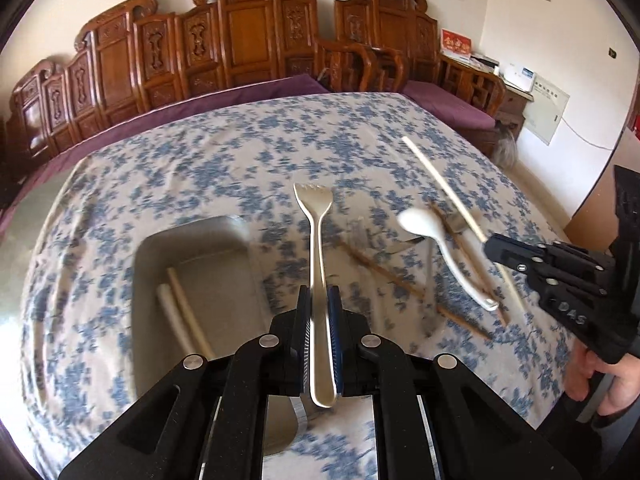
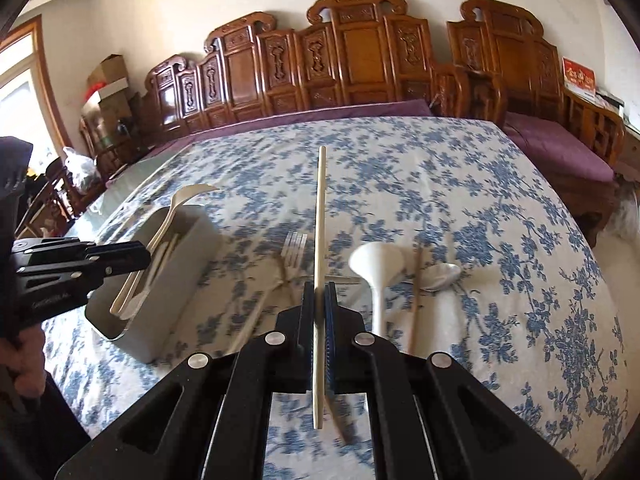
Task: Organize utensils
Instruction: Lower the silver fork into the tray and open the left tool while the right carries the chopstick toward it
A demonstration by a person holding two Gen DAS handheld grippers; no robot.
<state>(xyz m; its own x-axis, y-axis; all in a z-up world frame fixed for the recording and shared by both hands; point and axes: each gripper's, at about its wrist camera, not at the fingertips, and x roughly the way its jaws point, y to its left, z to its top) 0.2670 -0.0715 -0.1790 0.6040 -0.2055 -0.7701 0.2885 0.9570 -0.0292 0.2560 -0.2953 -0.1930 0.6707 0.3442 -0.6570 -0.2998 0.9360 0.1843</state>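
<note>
- While the left tool grips the fork above the worktop, carry it level over the grey box.
- Right tool pinches a chopstick — lower both gently.

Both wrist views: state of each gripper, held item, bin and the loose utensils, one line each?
left gripper: shut on spork, lifted
spork: clamped by its handle, tines pointing away
right gripper: shut on cream chopstick
cream chopstick: held off the cloth
grey bin: upright, holds cream utensils
white spoon: lying on tablecloth
metal fork: lying on tablecloth
brown chopstick: lying on tablecloth
</note>
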